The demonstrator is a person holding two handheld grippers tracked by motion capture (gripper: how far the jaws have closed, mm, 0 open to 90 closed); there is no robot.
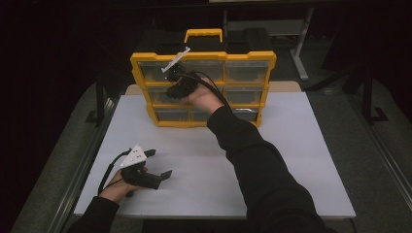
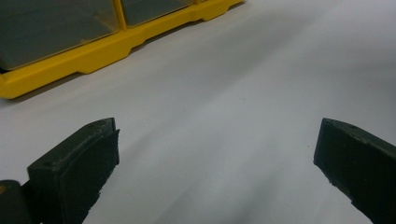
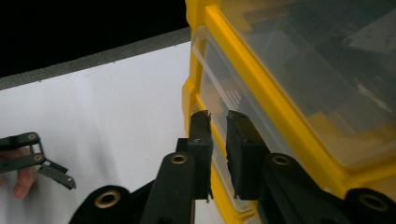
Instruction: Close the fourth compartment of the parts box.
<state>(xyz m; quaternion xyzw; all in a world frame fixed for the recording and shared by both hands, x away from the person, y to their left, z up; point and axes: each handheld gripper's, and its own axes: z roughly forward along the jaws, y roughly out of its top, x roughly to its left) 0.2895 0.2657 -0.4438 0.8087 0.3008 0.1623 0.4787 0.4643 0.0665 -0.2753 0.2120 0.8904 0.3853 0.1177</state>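
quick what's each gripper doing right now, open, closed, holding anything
Left gripper: open, empty, above the white table.
Right gripper: nearly closed at a clear drawer of the yellow organiser; grip cannot be told.

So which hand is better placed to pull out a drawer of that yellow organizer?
The right. Its claw is already at the front of the yellow drawer organizer, jaws nearly together at a clear drawer. The left claw sits open, low over the white table, well away from the drawers.

sleeves (image 1: 262,170): black | fingers (image 3: 201,140): black | rivets: brass
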